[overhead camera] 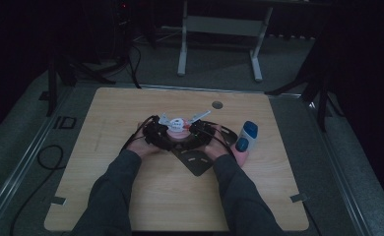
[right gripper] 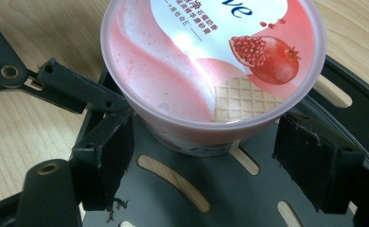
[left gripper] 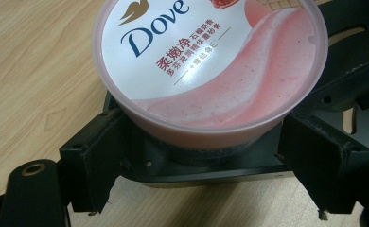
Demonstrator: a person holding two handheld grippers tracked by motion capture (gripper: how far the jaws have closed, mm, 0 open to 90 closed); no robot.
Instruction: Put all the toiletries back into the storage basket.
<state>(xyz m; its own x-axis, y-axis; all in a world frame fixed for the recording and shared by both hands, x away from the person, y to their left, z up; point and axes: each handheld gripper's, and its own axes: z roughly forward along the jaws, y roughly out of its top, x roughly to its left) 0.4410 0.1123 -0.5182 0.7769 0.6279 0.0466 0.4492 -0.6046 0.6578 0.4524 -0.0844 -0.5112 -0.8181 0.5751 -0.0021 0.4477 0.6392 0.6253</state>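
High view showed both hands near the table's (overhead camera: pixel 131 206) middle, left gripper (overhead camera: pixel 156 132) and right gripper (overhead camera: pixel 200 132) flanking a pink Dove tub (overhead camera: pixel 178 124) on a black slotted plate (overhead camera: pixel 197 162), jaws spread wide, seemingly to steady it

The person wears dark grey long sleeves (overhead camera: pixel 116 189) that reach to the wrists. Each gripper, left (overhead camera: pixel 156 133) and right (overhead camera: pixel 200 131), is black, with a thin black cable looping beside it and a pale grey three-cornered plate on top. The blocky black jaw pads have frayed lower corners; a brass-ringed pivot hole marks one arm.
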